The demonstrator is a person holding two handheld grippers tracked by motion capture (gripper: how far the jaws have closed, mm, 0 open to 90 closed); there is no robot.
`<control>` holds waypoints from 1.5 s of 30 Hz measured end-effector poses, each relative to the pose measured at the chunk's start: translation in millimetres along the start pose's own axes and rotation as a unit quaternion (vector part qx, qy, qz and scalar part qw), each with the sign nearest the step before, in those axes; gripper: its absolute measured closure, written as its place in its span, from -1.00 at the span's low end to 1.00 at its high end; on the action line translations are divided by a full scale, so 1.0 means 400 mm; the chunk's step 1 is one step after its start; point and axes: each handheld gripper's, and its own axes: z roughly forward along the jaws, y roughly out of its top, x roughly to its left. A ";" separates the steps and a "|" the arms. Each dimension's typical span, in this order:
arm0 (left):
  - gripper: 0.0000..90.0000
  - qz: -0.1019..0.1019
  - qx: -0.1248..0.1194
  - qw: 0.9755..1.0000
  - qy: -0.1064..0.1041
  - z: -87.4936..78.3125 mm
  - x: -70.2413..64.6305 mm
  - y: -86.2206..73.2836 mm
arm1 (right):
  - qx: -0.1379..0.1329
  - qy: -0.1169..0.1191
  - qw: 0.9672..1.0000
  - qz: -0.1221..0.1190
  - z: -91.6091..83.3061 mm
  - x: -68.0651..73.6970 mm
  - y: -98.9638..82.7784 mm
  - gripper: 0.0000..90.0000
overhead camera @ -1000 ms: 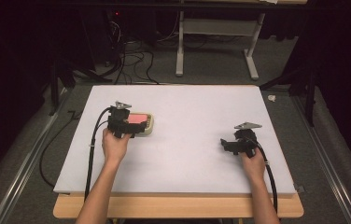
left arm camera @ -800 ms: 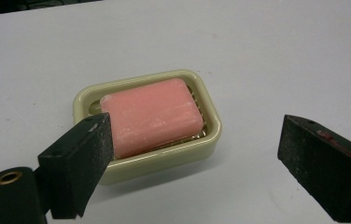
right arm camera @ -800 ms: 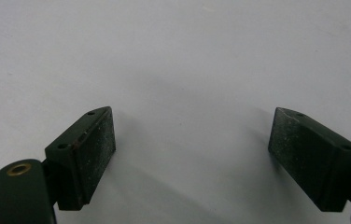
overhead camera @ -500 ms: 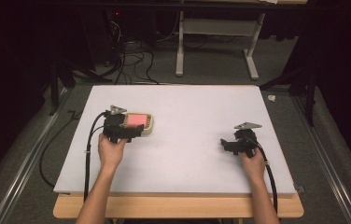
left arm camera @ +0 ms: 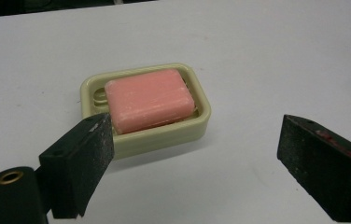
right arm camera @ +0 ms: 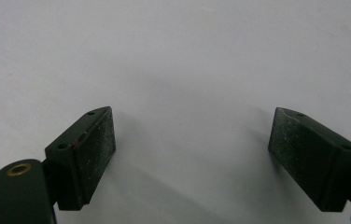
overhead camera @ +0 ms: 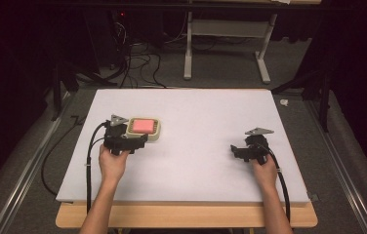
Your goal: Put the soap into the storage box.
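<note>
Black, gritty pads are standing wide on the left gripper [left arm camera: 197, 154], with nothing pressed between them; its jaws have just been closing a little, yet a broad gap is remaining. Since a second ago the left hand [overhead camera: 113, 163] has been sliding toward the table's left side, dragging back from the dish, so the pink soap bar [left arm camera: 149, 99] is now lying ahead of the jaws and off toward one pad rather than squarely between them. I am reading this as a release or a re-aim: the soap is resting in its cream soap dish [left arm camera: 197, 119], untouched by either pad, and any grasp is not yet made.

The right gripper [right arm camera: 192, 154] is hanging with its jaws spread wide over bare white surface, holding nothing, and the right hand [overhead camera: 264, 170] is keeping the same spot as a second ago.

Farther out, the white table top [overhead camera: 201, 161] is offering plenty of open room between the two hands and beyond the dish toward the far edge. The dish is sitting well inside the left edge, though the trailing cable [overhead camera: 90, 161] is looping near that side.
</note>
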 end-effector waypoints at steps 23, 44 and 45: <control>-0.69 0.004 -0.010 1.000 -0.015 -0.039 0.006 -0.056 | 0.001 0.000 1.000 0.000 0.000 0.000 0.000 -0.66; -0.69 0.004 0.019 0.999 -0.044 0.009 -0.012 -0.110 | 0.001 0.000 1.000 0.000 0.000 0.000 0.000 -0.66; -0.69 0.005 0.021 0.999 -0.046 0.015 -0.014 -0.112 | 0.000 0.000 1.000 0.000 0.000 0.000 0.000 -0.66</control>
